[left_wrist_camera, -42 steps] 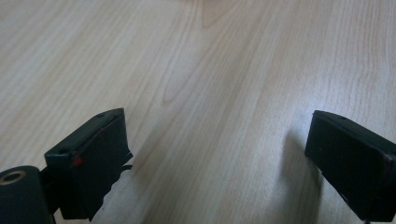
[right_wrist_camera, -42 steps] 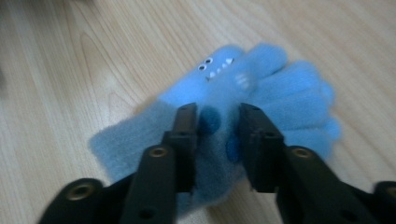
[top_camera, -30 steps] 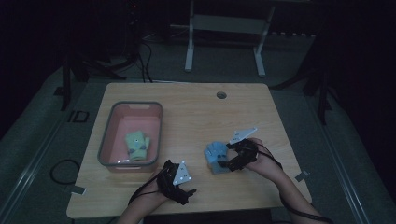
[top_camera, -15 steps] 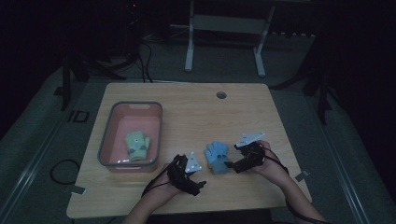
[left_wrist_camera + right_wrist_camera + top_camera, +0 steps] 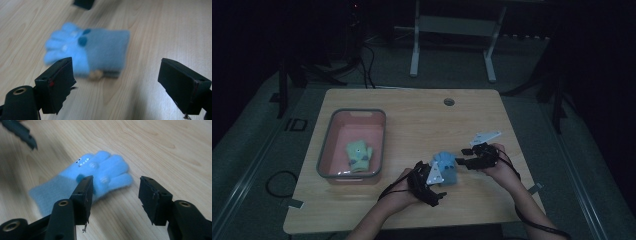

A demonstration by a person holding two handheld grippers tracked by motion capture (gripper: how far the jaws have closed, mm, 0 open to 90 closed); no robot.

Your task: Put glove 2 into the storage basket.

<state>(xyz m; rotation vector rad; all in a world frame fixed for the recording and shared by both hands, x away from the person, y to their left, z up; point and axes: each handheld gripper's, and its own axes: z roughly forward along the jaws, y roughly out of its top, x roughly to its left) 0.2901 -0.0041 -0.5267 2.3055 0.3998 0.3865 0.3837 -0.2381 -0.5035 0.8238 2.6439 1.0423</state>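
**Two hand-held grippers closing in on a blue glove**

Desk: light wood, carrying everything below. Compared with the frame one second ago, the left hand-held gripper has travelled from the near edge toward the glove, and the right hand-held gripper has drawn back from on top of the glove to its right side; the glove itself lies nearly where it lay.

Pink bin: grey-rimmed, well to the left of the left hand-held gripper, unchanged in place, with a green glove lying inside it.

Blue glove: flat on the desk between the two hand-held grippers, just ahead of each. It is fleecy light blue, with short rounded fingers at one end and a plain cuff at the other; small dark blue spots and tiny white marks sit on its back, and a small tan piece shows at one edge in the left gripper view.

Left hand-held gripper: jaws spread wide, nothing between them, the glove just beyond.

Right hand-held gripper: jaws likewise spread and empty, the glove's fingers just past the tips.
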